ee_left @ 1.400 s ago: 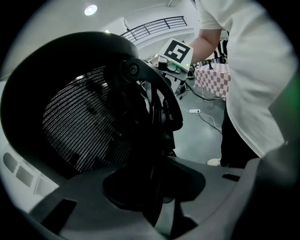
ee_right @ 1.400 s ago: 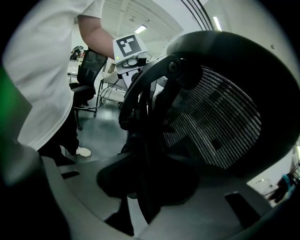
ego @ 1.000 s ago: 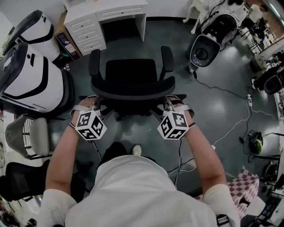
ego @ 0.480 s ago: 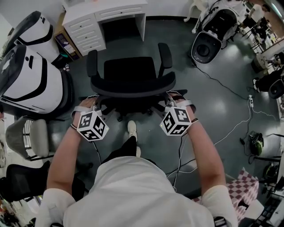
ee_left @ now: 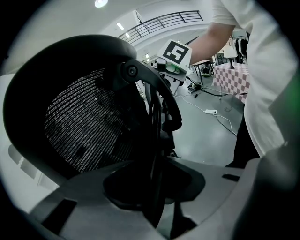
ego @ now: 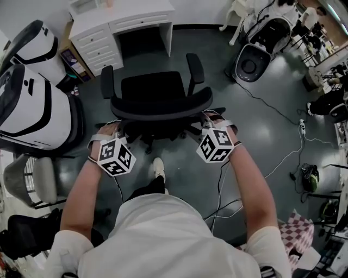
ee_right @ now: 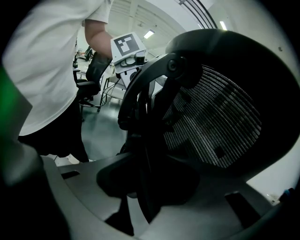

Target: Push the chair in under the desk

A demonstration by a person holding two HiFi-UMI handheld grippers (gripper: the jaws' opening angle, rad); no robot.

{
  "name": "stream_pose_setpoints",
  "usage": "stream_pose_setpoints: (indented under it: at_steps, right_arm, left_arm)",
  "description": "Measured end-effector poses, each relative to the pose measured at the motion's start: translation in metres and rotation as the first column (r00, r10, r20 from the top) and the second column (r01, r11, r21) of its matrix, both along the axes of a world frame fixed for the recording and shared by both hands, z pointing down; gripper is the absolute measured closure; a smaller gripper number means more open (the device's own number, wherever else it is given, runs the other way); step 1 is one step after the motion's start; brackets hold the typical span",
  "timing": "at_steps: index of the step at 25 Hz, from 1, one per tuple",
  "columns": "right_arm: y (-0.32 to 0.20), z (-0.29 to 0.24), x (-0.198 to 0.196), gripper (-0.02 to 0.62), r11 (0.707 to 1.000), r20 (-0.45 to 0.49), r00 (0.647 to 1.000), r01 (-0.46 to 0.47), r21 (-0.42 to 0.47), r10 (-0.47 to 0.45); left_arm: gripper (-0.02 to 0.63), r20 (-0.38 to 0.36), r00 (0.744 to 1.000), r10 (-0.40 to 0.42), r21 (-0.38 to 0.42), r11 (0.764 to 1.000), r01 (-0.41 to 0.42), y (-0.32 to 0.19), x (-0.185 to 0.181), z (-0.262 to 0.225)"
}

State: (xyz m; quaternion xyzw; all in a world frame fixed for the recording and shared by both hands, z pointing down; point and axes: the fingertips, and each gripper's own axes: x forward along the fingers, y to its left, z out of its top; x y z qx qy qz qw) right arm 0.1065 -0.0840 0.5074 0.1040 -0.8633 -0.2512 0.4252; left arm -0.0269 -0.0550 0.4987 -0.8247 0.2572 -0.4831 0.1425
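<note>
A black office chair (ego: 152, 89) stands on the dark floor, its seat facing the white desk (ego: 125, 16) at the top of the head view. The armrest tips come close to the desk's opening. My left gripper (ego: 111, 131) grips the left end of the curved backrest (ego: 163, 111), and my right gripper (ego: 213, 122) grips the right end. In the left gripper view the mesh backrest (ee_left: 89, 126) and its frame run between the jaws of my left gripper (ee_left: 154, 187). The right gripper view shows the same backrest (ee_right: 220, 126) between the jaws of my right gripper (ee_right: 145, 183).
Large white and black machines (ego: 27, 103) crowd the left, with a grey chair (ego: 32, 179) below them. A round white machine (ego: 253, 59) stands at the upper right. Cables (ego: 283, 157) trail over the floor on the right. The person's foot (ego: 158, 167) is behind the chair.
The chair has rolled forward toward the desk with both grippers holding its backrest. The person has stepped forward behind it.
</note>
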Motion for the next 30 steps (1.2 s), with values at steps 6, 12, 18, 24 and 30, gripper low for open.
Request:
stream_pose_setpoints:
  at_steps: [6, 12, 18, 24, 30]
  right_arm:
    - [-0.032, 0.0, -0.005, 0.46, 1.0, -0.001, 1.0, 0.007, -0.001, -0.007]
    - [-0.067, 0.0, -0.013, 0.46, 1.0, -0.004, 1.0, 0.006, -0.008, -0.006]
    - [-0.102, 0.0, -0.02, 0.462, 0.999, -0.006, 1.0, 0.019, -0.026, -0.019]
    - [-0.13, 0.002, -0.03, 0.465, 1.0, -0.005, 1.0, 0.015, -0.019, -0.015]
    - [-0.156, 0.004, -0.032, 0.465, 1.0, -0.002, 1.0, 0.012, -0.01, -0.012]
  left_arm:
    - [0.48, -0.001, 1.0, 0.005, 0.005, 1.0, -0.005, -0.033, -0.006, 0.001]
    - [0.48, 0.002, 1.0, 0.0, 0.018, 1.0, 0.0, -0.067, -0.013, 0.0]
    - [0.481, 0.005, 1.0, -0.007, 0.019, 1.0, 0.007, -0.099, -0.02, 0.0]
    - [0.48, 0.004, 1.0, 0.0, 0.026, 1.0, 0.0, -0.128, -0.031, 0.002]
    - [0.482, 0.003, 1.0, 0.001, 0.014, 1.0, -0.001, -0.154, -0.033, 0.005]
